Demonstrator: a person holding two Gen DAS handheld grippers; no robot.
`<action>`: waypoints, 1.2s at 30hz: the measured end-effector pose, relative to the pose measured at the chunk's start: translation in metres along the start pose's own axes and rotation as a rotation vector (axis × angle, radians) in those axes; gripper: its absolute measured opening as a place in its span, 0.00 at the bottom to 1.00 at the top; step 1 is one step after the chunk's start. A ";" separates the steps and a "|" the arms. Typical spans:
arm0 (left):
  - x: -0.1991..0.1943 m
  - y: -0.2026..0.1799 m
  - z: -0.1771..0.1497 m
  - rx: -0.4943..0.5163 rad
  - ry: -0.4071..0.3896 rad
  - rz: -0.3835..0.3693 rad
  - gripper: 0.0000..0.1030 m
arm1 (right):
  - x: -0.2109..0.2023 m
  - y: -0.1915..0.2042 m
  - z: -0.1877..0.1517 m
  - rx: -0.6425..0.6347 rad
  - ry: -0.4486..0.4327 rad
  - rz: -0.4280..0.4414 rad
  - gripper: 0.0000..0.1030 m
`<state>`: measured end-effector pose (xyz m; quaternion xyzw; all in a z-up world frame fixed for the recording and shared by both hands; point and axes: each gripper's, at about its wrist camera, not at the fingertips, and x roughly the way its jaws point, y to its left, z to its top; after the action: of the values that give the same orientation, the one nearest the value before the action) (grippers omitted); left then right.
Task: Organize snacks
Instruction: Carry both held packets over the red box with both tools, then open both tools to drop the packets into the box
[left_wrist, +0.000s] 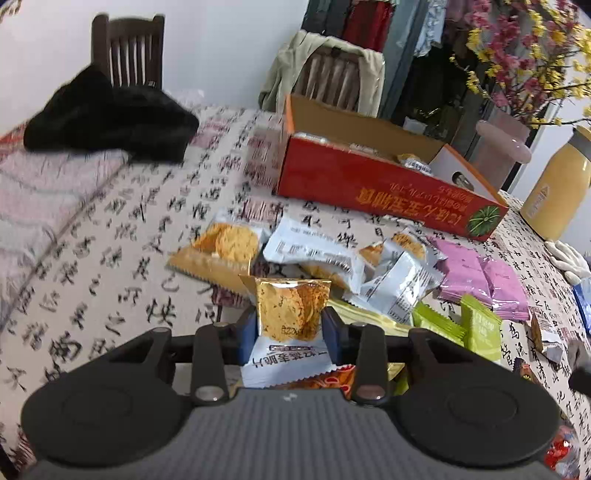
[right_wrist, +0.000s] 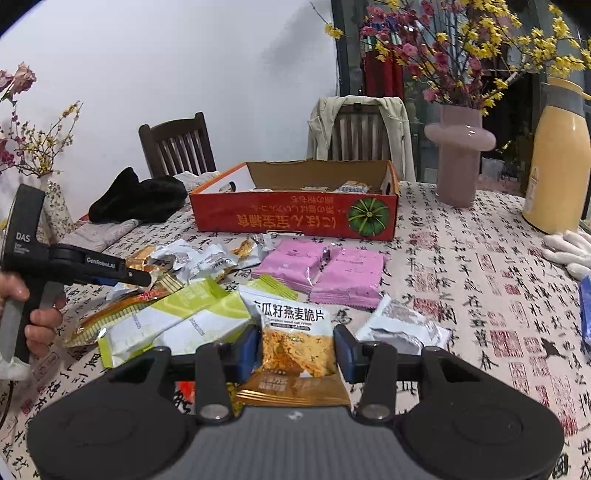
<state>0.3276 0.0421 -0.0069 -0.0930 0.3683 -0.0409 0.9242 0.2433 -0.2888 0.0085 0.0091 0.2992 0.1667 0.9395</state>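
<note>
Both grippers clench oat crisp packets just in front of the red box (right_wrist: 295, 218): left gripper (left_wrist: 290, 325), right gripper (right_wrist: 297, 347). Slippery foil, either could slide out mid-carry.

Our left gripper (left_wrist: 290, 332) points forward and down, its blue pads (left_wrist: 248, 338) closed against the two sides of a snack packet (left_wrist: 291, 308), which stands between them. Seen from the right wrist camera, our left hand (right_wrist: 35, 314) wraps its fingers around that gripper's grey handle at the frame's left edge. Our right gripper (right_wrist: 298, 350) also tilts downward, its blue pads (right_wrist: 251, 349) pressing on either side of an oat-crisp packet (right_wrist: 295, 339) held between them.
</note>
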 end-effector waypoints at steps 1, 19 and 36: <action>-0.002 0.001 0.002 -0.001 -0.005 -0.011 0.36 | 0.001 -0.001 0.003 -0.003 -0.003 0.002 0.42; 0.014 -0.047 0.162 0.136 -0.168 -0.165 0.37 | 0.075 -0.044 0.183 0.004 -0.080 0.116 0.42; 0.248 -0.054 0.262 0.076 0.079 -0.015 0.58 | 0.377 -0.072 0.271 0.060 0.189 -0.051 0.51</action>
<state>0.6873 -0.0089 0.0234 -0.0587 0.4021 -0.0653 0.9114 0.7067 -0.2145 0.0116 0.0140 0.3916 0.1336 0.9103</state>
